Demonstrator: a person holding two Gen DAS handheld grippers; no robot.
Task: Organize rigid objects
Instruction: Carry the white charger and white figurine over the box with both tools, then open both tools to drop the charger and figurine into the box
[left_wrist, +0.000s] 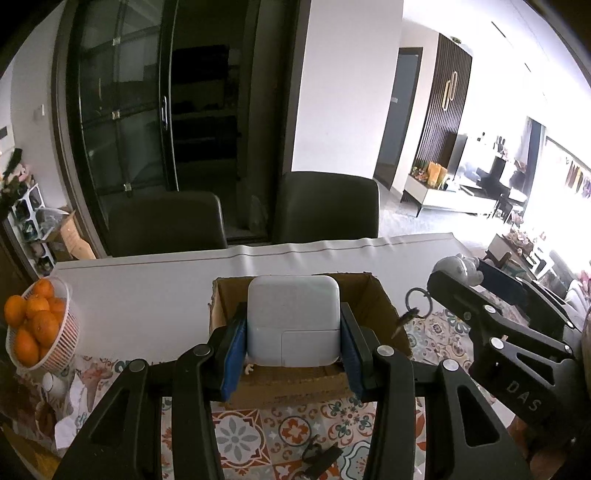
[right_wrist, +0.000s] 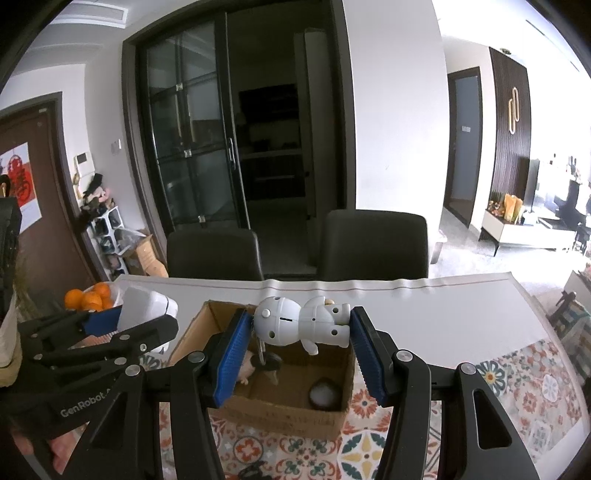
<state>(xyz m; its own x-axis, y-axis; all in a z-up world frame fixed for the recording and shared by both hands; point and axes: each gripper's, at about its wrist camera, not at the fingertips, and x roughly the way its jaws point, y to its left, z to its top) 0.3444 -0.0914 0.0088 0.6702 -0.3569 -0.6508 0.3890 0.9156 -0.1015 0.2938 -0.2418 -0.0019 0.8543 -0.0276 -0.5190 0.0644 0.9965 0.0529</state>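
Note:
My left gripper (left_wrist: 293, 341) is shut on a white square power adapter (left_wrist: 293, 319) and holds it above the open cardboard box (left_wrist: 365, 295). It also shows in the right wrist view (right_wrist: 144, 314), left of the box (right_wrist: 288, 410). My right gripper (right_wrist: 301, 332) is shut on a white toy figure keychain (right_wrist: 304, 325), held sideways over the box; its key ring (left_wrist: 417, 301) and key dangle in the left wrist view. Inside the box lie a small pale figure (right_wrist: 245, 369), a dark object (right_wrist: 273, 363) and a round grey-white item (right_wrist: 324, 393).
A white basket of oranges (left_wrist: 37, 328) stands at the table's left. The table carries a patterned cloth (right_wrist: 517, 391) and a white sheet (left_wrist: 147, 291). Two dark chairs (right_wrist: 373, 243) stand behind it. A small dark object (left_wrist: 317, 458) lies on the cloth before the box.

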